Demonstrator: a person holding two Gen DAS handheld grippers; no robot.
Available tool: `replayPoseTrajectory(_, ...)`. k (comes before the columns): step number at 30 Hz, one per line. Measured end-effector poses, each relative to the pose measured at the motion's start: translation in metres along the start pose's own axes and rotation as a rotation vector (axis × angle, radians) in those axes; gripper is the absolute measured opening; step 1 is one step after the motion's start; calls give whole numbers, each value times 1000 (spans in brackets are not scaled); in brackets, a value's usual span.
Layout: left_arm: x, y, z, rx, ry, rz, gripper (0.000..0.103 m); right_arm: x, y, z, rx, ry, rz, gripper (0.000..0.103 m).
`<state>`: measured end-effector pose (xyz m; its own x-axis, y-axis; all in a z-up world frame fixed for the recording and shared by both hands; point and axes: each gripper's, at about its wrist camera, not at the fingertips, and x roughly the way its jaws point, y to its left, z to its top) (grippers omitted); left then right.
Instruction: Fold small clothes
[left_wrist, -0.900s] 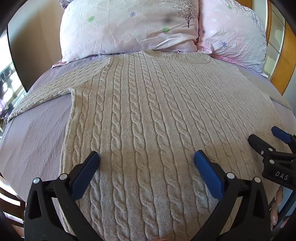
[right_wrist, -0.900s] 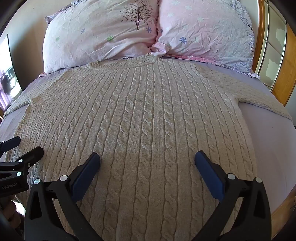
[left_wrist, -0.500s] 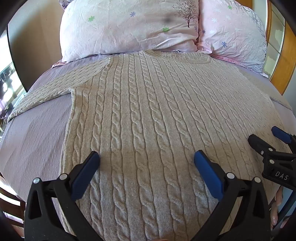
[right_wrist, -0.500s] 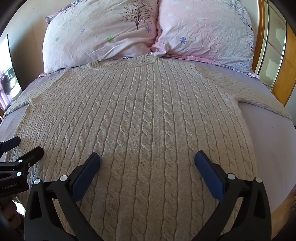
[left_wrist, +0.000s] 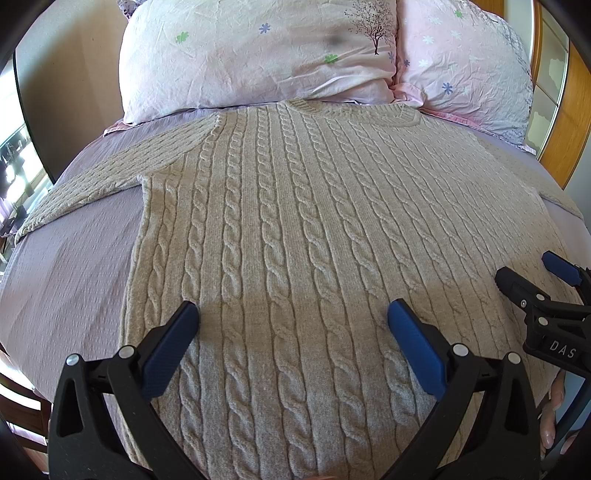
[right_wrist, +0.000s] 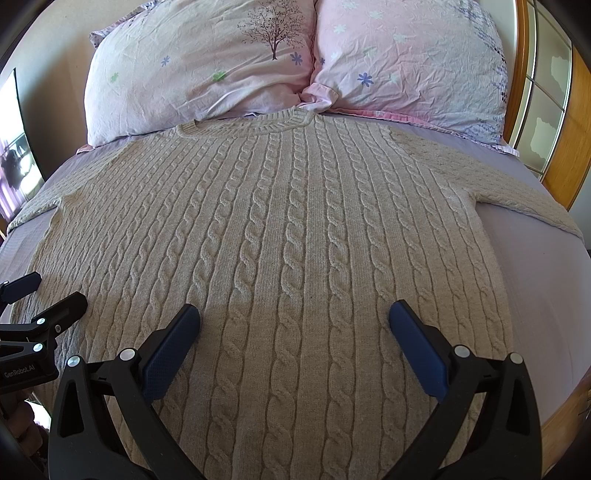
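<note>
A beige cable-knit sweater (left_wrist: 295, 236) lies flat and face up on the bed, collar toward the pillows, both sleeves spread out to the sides; it also fills the right wrist view (right_wrist: 280, 236). My left gripper (left_wrist: 293, 317) is open and empty, hovering over the sweater's lower left part near the hem. My right gripper (right_wrist: 294, 317) is open and empty over the lower right part. The right gripper also shows at the right edge of the left wrist view (left_wrist: 532, 273), and the left gripper at the left edge of the right wrist view (right_wrist: 48, 295).
The bed has a lilac sheet (left_wrist: 62, 280). Two pink floral pillows (right_wrist: 199, 62) (right_wrist: 410, 59) lean at the head. A wooden headboard frame (right_wrist: 569, 147) stands at the right. The sheet's bare strip (right_wrist: 546, 280) runs along the right bed edge.
</note>
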<state>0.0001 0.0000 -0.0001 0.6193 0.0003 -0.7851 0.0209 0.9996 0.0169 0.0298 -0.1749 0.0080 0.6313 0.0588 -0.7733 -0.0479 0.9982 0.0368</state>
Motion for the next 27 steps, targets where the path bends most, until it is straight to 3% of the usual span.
replayPoseTrajectory(27,-2,0,0,-2,-7,1,101,1,1,0,7,9,-5,102)
